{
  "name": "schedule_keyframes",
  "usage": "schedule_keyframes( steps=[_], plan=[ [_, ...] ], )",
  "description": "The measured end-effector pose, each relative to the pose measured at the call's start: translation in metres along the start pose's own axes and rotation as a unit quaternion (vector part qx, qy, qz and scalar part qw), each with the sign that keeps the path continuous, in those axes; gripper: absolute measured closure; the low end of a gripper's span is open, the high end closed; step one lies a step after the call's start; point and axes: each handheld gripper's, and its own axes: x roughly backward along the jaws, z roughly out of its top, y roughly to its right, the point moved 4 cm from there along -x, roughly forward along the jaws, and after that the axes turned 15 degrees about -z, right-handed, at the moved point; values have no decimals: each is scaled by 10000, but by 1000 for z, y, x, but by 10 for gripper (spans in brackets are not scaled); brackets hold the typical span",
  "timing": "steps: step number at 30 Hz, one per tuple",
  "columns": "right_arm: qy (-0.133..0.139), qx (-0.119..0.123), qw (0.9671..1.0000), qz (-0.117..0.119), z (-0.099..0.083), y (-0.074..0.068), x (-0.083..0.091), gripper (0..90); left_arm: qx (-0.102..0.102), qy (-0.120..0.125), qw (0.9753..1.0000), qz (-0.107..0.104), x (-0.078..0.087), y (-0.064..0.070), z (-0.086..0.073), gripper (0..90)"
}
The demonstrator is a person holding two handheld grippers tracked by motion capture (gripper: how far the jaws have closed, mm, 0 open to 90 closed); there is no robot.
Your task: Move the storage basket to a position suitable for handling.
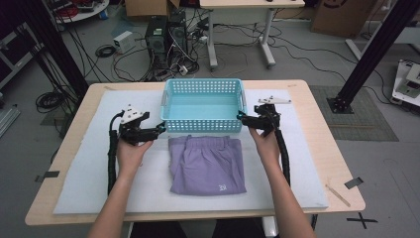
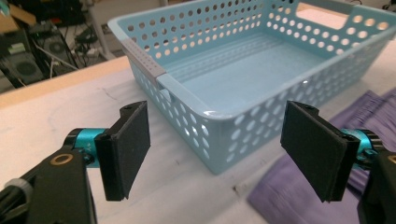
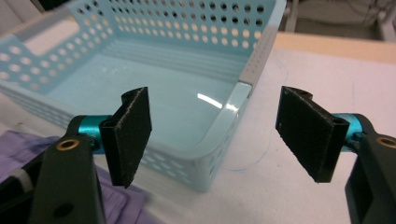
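Note:
A light blue perforated basket [image 1: 171,126] stands empty at the middle back of the table. Folded purple shorts [image 1: 207,164] lie flat just in front of it. My left gripper [image 1: 161,129] is open at the basket's front left corner [image 2: 219,164], its jaws either side of that corner without touching. My right gripper [image 1: 241,117] is open at the basket's front right corner [image 3: 205,179], one jaw over the basket, the other over the mat. In the left gripper view the shorts [image 2: 299,186] show at the lower right; in the right gripper view the shorts [image 3: 116,200] lie at the lower left.
A pale grey mat [image 1: 84,173] covers most of the wooden table [image 1: 337,163]. A grey three-cornered plate [image 1: 274,100] lies on the mat right of the basket. Beyond the table are computer towers [image 1: 166,37], cables and another desk [image 1: 237,20].

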Motion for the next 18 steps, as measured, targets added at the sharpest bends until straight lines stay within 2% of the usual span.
schedule_keyframes(
  steps=[2, 3, 4, 5, 7, 8, 9, 10, 12, 13, 18],
  plan=[
    [214, 32, 9997, 82, -3, 0, 17, 257, -123, 133, 9998, -111, 15, 10, 1, 241],
    [214, 32, 9997, 82, -3, 0, 17, 257, -173, 152, 9995, -202, 21, 14, 1, 241],
    [351, 77, 9992, 187, -7, -1, 31, 247, -212, 150, 9993, -269, 26, 19, 0, 241],
    [389, 99, 9989, 228, -10, -2, 38, 247, -325, 61, 9989, -340, 35, 29, -1, 241],
    [450, 145, 9986, 257, -13, -2, 45, 245, -379, 39, 9986, -356, 39, 34, -3, 241],
    [532, 243, 9978, 308, -19, -5, 58, 244, -475, 109, 9977, -470, 47, 43, -6, 241],
    [532, 243, 9978, 308, -19, -5, 58, 244, -475, 109, 9977, -470, 47, 43, -6, 241],
    [566, 375, 9972, 319, -25, -7, 68, 239, -497, 168, 9974, -495, 53, 50, -9, 241],
    [594, 539, 9963, 292, -31, -10, 78, 238, -491, 194, 9972, -528, 56, 53, -10, 241],
    [644, 565, 9958, 317, -34, -11, 83, 238, -444, 261, 9972, -538, 61, 57, -13, 241],
    [833, 554, 9943, 362, -45, -14, 103, 222, -408, 284, 9975, -511, 69, 63, -19, 241]
  ],
)
